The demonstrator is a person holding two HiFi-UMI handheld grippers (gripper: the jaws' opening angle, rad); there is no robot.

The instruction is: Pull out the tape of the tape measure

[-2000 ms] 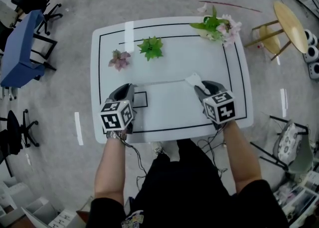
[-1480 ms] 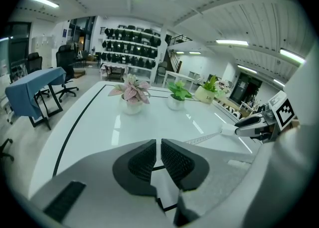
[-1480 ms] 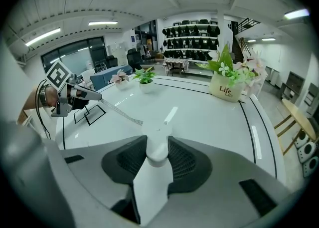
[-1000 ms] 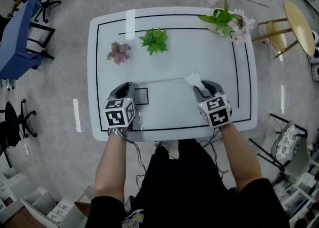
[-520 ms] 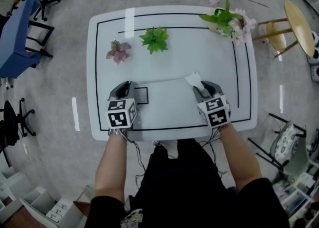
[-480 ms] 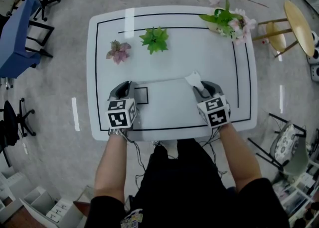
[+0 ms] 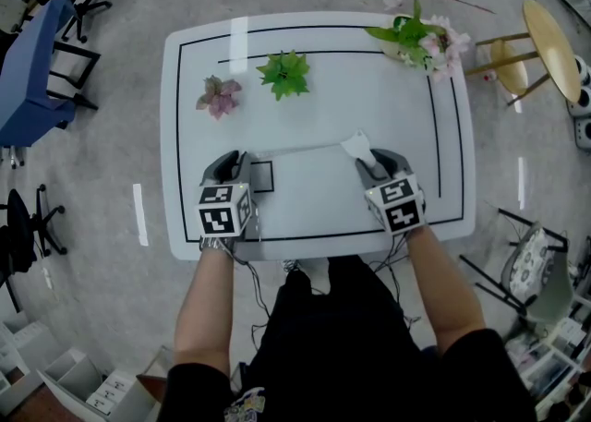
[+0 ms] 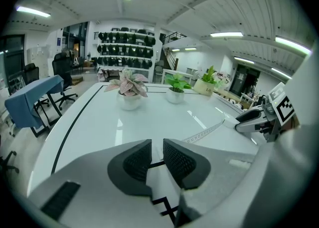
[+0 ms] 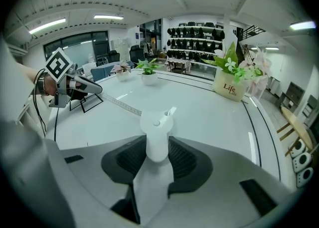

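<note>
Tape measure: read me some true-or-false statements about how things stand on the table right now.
The right gripper grips the white tape measure case. True.
The tape is fully wound in. False: it lies drawn out across the table toward the left gripper.
Three potted plants stand on the table. True.
The left gripper's jaws are clamped tight. False: they have just been opening and a gap shows; whether the tape's end sits in it is unclear.
</note>
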